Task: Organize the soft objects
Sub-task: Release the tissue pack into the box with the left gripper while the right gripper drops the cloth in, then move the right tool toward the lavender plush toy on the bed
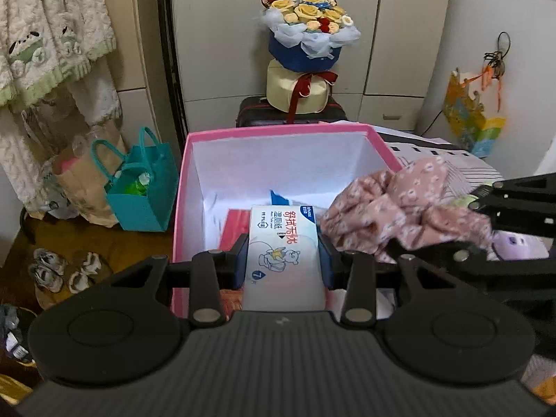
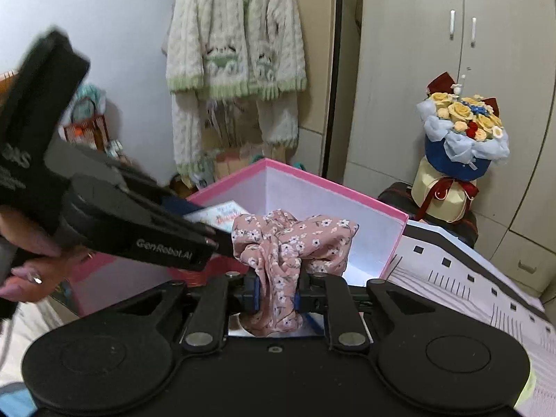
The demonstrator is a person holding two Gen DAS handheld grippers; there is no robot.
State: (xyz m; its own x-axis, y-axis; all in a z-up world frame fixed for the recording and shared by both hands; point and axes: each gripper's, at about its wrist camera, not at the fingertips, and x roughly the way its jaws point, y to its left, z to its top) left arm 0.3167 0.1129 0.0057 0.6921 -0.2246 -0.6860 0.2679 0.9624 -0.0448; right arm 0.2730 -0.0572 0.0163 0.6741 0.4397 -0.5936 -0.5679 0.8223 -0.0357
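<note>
Pink floral cloth (image 2: pixel 292 243) bunched and pinched between the jaws of the right gripper (image 2: pixel 278 293), held at the near edge of the pink box (image 2: pixel 347 191), partly over its open top. Wet-wipe pack (image 1: pixel 283 253) clamped between the jaws of the left gripper (image 1: pixel 285 264), tilted over the same box (image 1: pixel 187 187). Inside, white walls, with a red flat item (image 1: pixel 234 226) and a blue-and-white packet (image 1: pixel 281 198) on the bottom. Open lid-less box set on a striped bedsheet (image 2: pixel 469 285). Teal bag (image 1: pixel 142 191) on the floor beside the box, a green bottle (image 1: pixel 137 186) inside. Brown paper bag (image 1: pixel 80 187) behind it, contents unclear. Flower bouquet (image 1: pixel 305 27) beyond the box, on a dark suitcase (image 1: pixel 250 113). Hand (image 2: pixel 31 260) gripping the left tool's handle.
</note>
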